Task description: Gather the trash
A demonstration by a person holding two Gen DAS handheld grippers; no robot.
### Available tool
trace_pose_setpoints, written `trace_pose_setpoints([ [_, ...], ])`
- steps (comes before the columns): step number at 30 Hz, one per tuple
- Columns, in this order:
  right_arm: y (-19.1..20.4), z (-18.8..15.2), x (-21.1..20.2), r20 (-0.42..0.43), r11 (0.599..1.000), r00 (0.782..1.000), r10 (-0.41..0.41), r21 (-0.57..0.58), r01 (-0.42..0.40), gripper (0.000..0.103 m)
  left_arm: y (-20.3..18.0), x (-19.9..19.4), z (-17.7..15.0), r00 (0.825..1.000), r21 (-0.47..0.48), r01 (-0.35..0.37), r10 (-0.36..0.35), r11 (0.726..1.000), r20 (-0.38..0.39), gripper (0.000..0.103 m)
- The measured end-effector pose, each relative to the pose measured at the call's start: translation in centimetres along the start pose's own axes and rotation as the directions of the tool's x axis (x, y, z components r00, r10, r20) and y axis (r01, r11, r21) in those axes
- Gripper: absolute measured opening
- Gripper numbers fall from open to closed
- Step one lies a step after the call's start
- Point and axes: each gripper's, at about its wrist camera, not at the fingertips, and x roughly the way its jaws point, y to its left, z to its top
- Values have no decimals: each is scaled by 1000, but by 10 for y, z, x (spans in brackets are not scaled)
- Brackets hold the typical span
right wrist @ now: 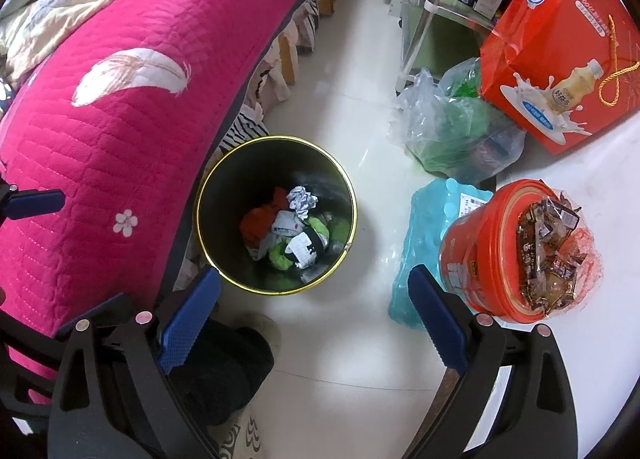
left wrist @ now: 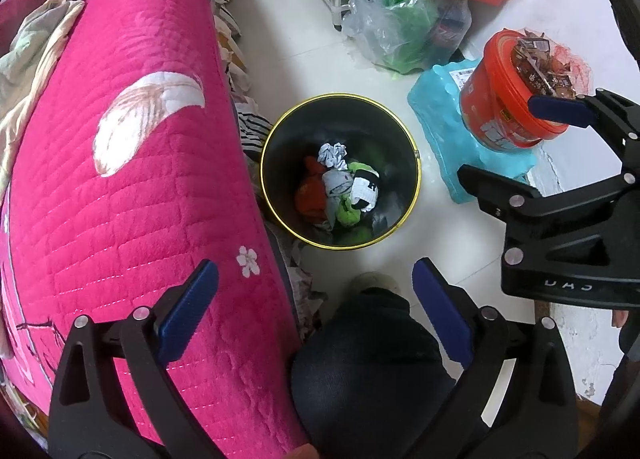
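Observation:
A black trash bin with a gold rim (left wrist: 416, 179) (right wrist: 352, 215) stands on the white floor beside the bed. Inside lie crumpled trash pieces (left wrist: 344, 187) (right wrist: 296, 231): white paper, orange and green wrappers. My left gripper (left wrist: 316, 311) is open and empty, held above the floor near the bin and the bed edge. My right gripper (right wrist: 314, 323) is open and empty, just in front of the bin; it also shows in the left wrist view (left wrist: 512, 143), at the right beside the red tub.
A pink quilted bed (left wrist: 120, 163) (right wrist: 120, 99) fills the left. A red tub of snacks (left wrist: 516, 91) (right wrist: 520, 251) stands on a white table at right, blue bottle pack (right wrist: 424, 227) below. Plastic bags (right wrist: 452, 135) and a red carton (right wrist: 560, 71) lie behind. My dark trouser leg (left wrist: 368, 371) is below.

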Motion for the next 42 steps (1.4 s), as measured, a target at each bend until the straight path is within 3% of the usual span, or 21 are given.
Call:
trace_pose_setpoints([
  [20, 2, 3, 7, -12, 1000, 1000, -7, 4, 7, 91, 6, 7, 0, 1000, -23, 21, -21, 1000, -21, 97],
  [42, 13, 7, 12, -27, 999, 999, -19, -27, 18, 91, 11, 8, 0, 1000, -28, -16, 15, 999, -4, 97],
])
